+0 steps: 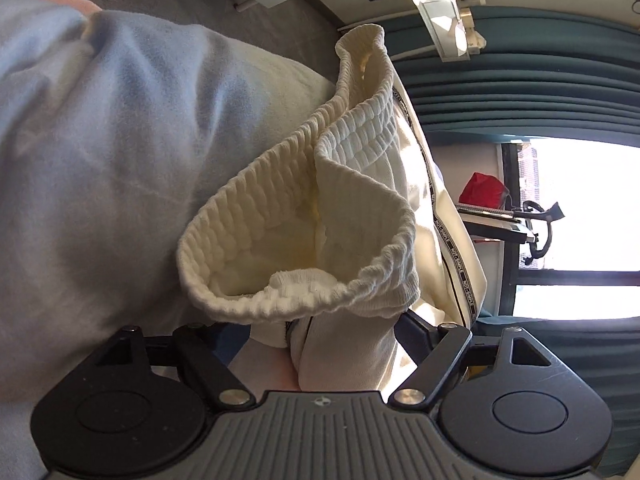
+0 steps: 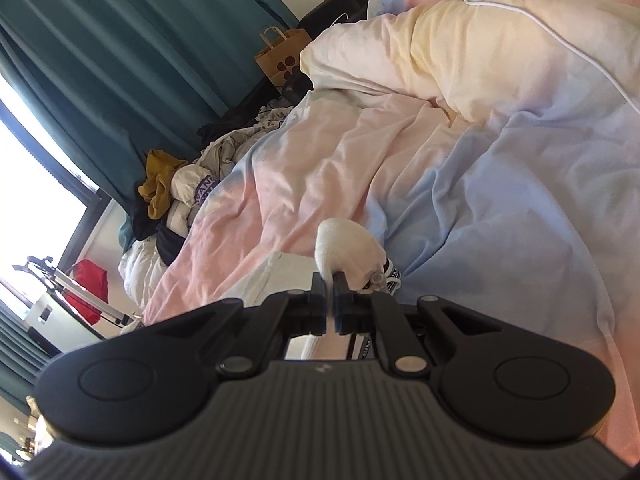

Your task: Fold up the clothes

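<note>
A cream garment (image 1: 360, 200) with a ribbed elastic waistband and a black lettered side stripe hangs bunched in front of my left gripper (image 1: 320, 332). The cloth covers the left fingertips, so I cannot see how the jaws stand. In the right wrist view my right gripper (image 2: 331, 280) is shut on a cream fold of the same garment (image 2: 344, 246), just above the pastel duvet (image 2: 460, 184). The striped hem shows beside the right fingers.
The bed's pink, blue and yellow duvet (image 1: 100, 140) fills the area. A pile of loose clothes (image 2: 180, 196) lies at the bed's far edge. A paper bag (image 2: 280, 56), teal curtains (image 2: 120, 60), a bright window (image 1: 580, 208) and a white cable (image 2: 560, 36) are around.
</note>
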A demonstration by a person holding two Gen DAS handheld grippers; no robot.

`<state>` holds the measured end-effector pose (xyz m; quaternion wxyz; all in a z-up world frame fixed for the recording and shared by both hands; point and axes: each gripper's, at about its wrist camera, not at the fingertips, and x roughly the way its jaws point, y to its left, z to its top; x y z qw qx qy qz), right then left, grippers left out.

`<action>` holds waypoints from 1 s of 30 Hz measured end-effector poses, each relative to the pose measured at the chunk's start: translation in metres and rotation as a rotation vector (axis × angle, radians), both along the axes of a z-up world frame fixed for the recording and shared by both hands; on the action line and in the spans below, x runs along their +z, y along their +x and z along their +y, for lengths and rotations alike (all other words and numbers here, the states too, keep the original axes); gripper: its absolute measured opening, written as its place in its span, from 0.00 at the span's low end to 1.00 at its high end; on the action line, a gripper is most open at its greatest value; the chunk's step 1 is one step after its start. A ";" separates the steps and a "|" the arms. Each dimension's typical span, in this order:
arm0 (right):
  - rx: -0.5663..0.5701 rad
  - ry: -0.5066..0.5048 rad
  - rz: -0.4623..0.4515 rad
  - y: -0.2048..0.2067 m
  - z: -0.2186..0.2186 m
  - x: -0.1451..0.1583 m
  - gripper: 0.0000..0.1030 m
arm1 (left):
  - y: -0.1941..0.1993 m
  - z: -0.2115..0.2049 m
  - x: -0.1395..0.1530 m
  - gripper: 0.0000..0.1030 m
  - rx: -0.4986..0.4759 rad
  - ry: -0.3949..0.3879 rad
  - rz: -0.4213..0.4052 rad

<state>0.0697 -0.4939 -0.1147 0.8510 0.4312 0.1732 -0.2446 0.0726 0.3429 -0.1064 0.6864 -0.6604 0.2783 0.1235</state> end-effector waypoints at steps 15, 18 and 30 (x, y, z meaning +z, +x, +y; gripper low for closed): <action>-0.081 0.131 -0.211 -0.039 -0.021 0.010 0.06 | -0.042 0.038 0.084 0.21 -0.009 0.158 -0.043; -0.085 0.161 -0.252 -0.048 -0.027 0.011 0.06 | -0.064 0.055 0.104 0.19 -0.004 0.165 -0.047; -0.342 0.021 -0.173 -0.108 -0.012 0.033 0.06 | -0.103 0.087 0.080 0.18 -0.126 0.184 -0.015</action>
